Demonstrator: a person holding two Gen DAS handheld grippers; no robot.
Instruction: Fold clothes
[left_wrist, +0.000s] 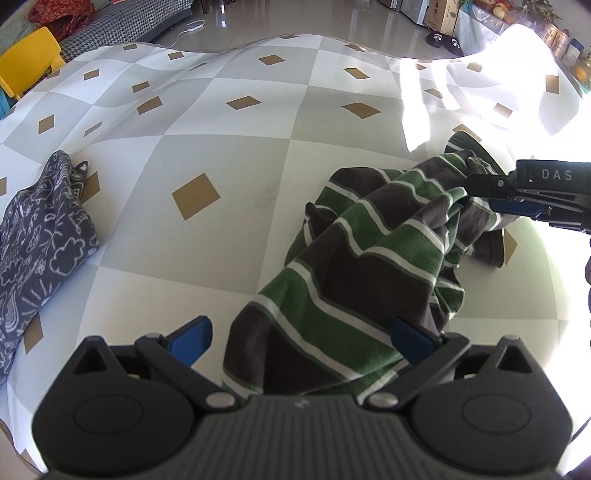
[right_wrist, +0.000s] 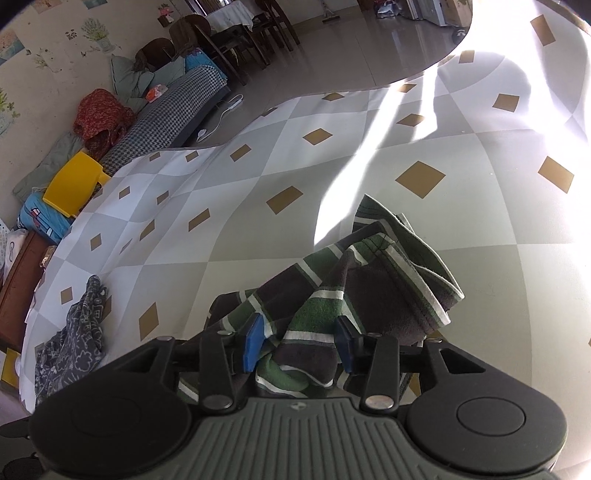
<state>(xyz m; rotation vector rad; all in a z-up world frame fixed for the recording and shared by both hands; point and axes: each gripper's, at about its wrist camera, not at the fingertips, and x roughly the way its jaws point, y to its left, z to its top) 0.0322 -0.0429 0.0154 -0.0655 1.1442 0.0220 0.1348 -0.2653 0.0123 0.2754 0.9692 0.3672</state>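
A green, brown and white striped garment (left_wrist: 369, 236) lies crumpled on the checked tablecloth (left_wrist: 221, 129). My left gripper (left_wrist: 301, 339) is open wide over its near end. The cloth lies between the blue pads and reaches the right pad, while the left pad is clear of it. My right gripper (left_wrist: 476, 192) comes in from the right at the garment's far bunched end. In the right wrist view its jaws (right_wrist: 300, 345) stand partly apart with folds of the striped garment (right_wrist: 388, 288) lying loosely between the pads.
A grey garment with white doodle print (left_wrist: 37, 236) sits at the table's left edge (right_wrist: 74, 343). A yellow chair (left_wrist: 29, 59) and a houndstooth sofa stand beyond the table's far left. Bright sunlight washes out the right side.
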